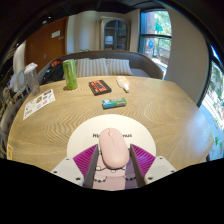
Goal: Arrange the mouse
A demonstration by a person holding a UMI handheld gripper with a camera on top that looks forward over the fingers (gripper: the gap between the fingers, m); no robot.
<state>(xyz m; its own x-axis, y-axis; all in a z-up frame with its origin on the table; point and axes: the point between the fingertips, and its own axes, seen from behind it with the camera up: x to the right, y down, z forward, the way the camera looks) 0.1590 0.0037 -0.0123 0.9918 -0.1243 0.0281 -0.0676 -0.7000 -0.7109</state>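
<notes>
Pink and rounded, the mouse [113, 152] sat low in the centre of the frame, lodged between the two fingers [100, 163], whose magenta pads flanked its sides. Both pads appeared to press against its flanks, so the gripper [113, 172] looked closed on it, though contact on the right side was hard to confirm. It lay over a pale round mat [93, 133] with printed lettering on the wooden surface [160, 110].

As a judgement, a mouse of this kind should be light, with a stiff, smooth plastic shell; the curved top would slip, so the flatter side walls near the middle were the sound place to hold, as the fingers seemed to do. A hard squeeze could press a button or skew it.

Room for moving was ample ahead: bare wood stretched toward the middle of the frame. Farther up lay a teal bar-shaped item [114, 103], a dark red-marked box [99, 87] and a small white object [123, 83]. At upper left stood a green can [70, 72], with a printed sheet [38, 102] at the left edge. The rounded rim of the surface ran close on the right, and that side called for care.
</notes>
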